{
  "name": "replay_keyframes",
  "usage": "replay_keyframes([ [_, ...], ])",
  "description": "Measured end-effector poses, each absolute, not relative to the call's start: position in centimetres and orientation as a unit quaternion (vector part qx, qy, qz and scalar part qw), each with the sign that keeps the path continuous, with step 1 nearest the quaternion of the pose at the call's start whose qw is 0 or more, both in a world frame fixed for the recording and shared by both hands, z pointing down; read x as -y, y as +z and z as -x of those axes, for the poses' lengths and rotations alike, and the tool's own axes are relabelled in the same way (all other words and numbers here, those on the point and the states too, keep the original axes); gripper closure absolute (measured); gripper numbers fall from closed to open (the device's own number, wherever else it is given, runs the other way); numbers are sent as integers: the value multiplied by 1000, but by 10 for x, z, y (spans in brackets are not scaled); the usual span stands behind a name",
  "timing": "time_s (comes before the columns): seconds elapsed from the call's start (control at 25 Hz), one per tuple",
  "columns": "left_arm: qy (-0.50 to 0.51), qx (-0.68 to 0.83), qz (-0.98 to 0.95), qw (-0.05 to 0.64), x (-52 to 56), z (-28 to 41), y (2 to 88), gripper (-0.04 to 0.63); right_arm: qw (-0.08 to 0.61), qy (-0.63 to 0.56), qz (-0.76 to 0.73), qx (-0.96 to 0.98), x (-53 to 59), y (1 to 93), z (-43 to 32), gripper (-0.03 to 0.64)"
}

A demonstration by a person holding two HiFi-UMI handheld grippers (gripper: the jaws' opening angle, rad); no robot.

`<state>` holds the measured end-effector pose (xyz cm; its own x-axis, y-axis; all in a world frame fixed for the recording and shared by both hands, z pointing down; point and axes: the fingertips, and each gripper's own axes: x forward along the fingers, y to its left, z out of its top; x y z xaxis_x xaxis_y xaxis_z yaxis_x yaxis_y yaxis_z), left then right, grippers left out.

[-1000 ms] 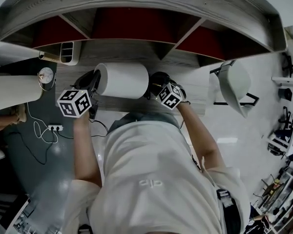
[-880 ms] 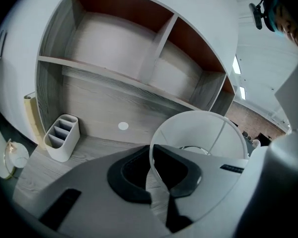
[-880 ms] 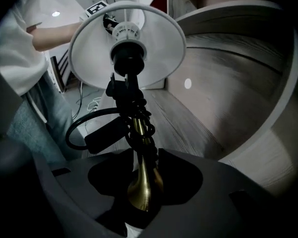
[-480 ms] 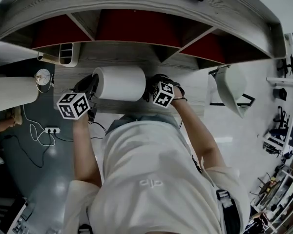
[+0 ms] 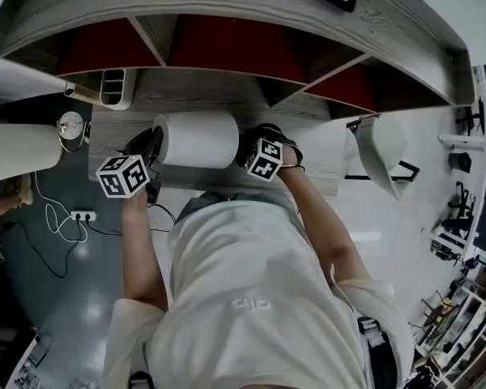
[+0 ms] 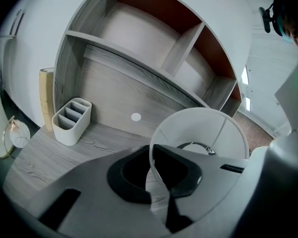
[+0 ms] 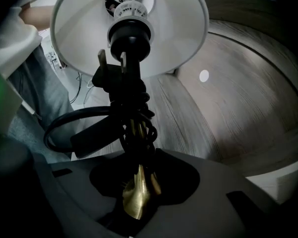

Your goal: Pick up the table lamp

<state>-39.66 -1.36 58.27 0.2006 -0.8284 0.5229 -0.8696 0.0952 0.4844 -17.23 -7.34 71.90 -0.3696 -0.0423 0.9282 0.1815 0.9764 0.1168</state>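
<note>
The table lamp lies on its side at the desk, its white shade (image 5: 198,138) between my two grippers. My left gripper (image 5: 155,142) is at the shade's left end. In the left gripper view its jaws (image 6: 153,168) are shut on the thin rim of the shade (image 6: 198,133). My right gripper (image 5: 247,148) is at the lamp's other end. In the right gripper view its jaws (image 7: 136,195) are closing, with the brass stem (image 7: 134,200) between the pads. A black cord (image 7: 123,110) is wound round the stem below the shade (image 7: 154,33).
The grey wooden desk (image 5: 308,148) has a shelf unit with red back panels (image 5: 227,47) behind it. A white desk organiser (image 6: 72,120) stands at the back left. A small clock (image 5: 70,126), a floor power strip (image 5: 83,215) and a white chair (image 5: 385,148) flank the desk.
The right gripper has moved left, closer to the lamp, and rolled. The left gripper has sunk a little with the shade.
</note>
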Motion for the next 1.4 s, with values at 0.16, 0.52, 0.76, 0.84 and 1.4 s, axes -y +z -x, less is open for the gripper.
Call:
replay_keyframes([
  [0.16,10,633,-667,393,9,400,586,558,566,-102,27,818,74,721,173,469],
  [0.52,-24,626,-670,398,11,402,584,558,570,-123,-7,812,80,696,166,468],
  [0.76,-52,603,-686,405,25,381,579,560,589,-136,-25,796,91,675,137,469],
  [0.84,-59,592,-693,407,33,370,578,558,593,-137,-35,793,94,669,123,468],
  [1.4,-91,522,-743,408,91,245,553,560,625,-160,-108,757,133,622,-20,468],
])
